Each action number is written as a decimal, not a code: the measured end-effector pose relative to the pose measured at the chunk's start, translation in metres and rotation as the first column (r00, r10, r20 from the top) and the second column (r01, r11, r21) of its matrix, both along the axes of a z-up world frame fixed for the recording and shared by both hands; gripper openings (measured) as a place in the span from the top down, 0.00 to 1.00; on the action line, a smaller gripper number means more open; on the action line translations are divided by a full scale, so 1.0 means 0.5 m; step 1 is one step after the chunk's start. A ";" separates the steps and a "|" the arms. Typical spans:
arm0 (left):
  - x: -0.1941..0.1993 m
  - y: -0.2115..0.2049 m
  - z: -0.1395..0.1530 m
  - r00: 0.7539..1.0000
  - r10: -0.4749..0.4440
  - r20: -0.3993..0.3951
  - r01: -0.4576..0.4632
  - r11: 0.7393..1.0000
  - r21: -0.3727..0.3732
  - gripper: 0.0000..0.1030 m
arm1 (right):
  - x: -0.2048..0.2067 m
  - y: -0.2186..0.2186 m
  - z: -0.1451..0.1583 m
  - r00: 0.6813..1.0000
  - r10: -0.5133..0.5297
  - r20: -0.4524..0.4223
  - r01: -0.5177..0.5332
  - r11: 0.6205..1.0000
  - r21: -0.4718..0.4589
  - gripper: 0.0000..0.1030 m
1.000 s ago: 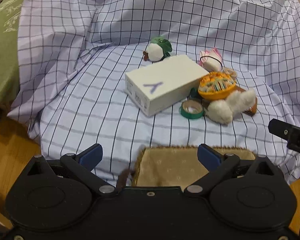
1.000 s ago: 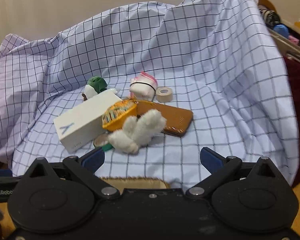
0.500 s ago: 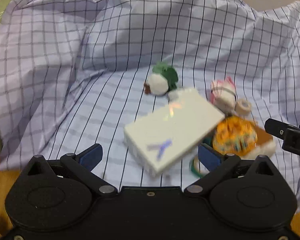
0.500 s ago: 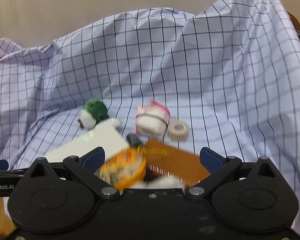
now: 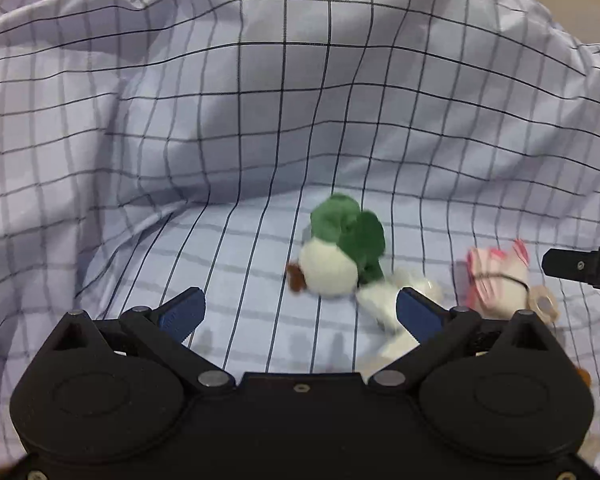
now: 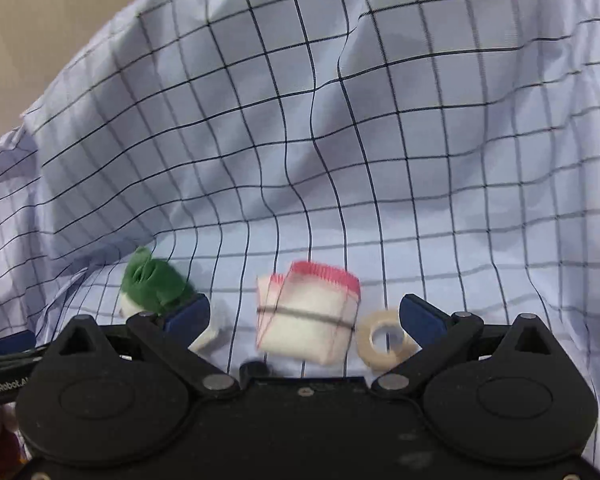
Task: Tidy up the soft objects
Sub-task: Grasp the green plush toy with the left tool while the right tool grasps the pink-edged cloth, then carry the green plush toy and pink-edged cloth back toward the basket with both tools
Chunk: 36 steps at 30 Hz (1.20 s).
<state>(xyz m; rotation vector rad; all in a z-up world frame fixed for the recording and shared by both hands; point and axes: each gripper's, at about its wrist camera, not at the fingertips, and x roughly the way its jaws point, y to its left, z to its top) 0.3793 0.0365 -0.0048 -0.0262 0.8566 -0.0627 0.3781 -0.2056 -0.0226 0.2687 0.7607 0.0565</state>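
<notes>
The checked cloth (image 5: 148,128) covers the whole work surface and rises in folds at the back; in the left wrist view the left gripper (image 5: 300,312) is held with its blue-tipped fingers (image 5: 182,312) spread wide apart and nothing between them; beyond the gap, on the flat part of the cloth, lies the green-and-white plush toy (image 5: 340,252), on its side, with a small brown part at its left end; just right of the toy, a white object (image 5: 380,300) lies partly hidden behind the right fingertip, too blurred to name; further right lies the white pouch with pink edging (image 5: 496,280), bound by a thin black band, and a beige tape roll (image 5: 542,304) touches its right side; at the right edge a black finger of the other tool (image 5: 580,266) projects into view above the cloth. In the right wrist view the right gripper (image 6: 304,320) is likewise spread wide and empty; the plush toy (image 6: 152,284) sits just behind its left fingertip; the white box corner (image 6: 212,336) shows just right of that tip; the pouch (image 6: 308,316) lies centred between the fingers, not touching them; the tape roll (image 6: 386,338) lies flat just left of the right fingertip; the cloth (image 6: 420,140) rises steeply behind all of these.
</notes>
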 end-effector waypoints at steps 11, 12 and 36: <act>0.126 -0.022 -0.052 0.999 -0.051 -0.004 0.051 0.998 0.025 0.04 | 0.123 0.021 -0.073 0.990 0.075 -0.122 -0.084 0.994 -0.075 0.02; 0.133 -0.024 -0.058 0.998 -0.054 -0.011 0.054 0.998 0.023 0.04 | 0.127 0.026 -0.080 0.988 0.084 -0.129 -0.095 0.992 -0.081 0.02; 0.177 -0.021 -0.123 0.993 -0.115 -0.040 0.114 0.993 -0.029 0.48 | 0.148 0.080 -0.099 0.982 0.105 -0.156 -0.131 0.977 -0.166 0.23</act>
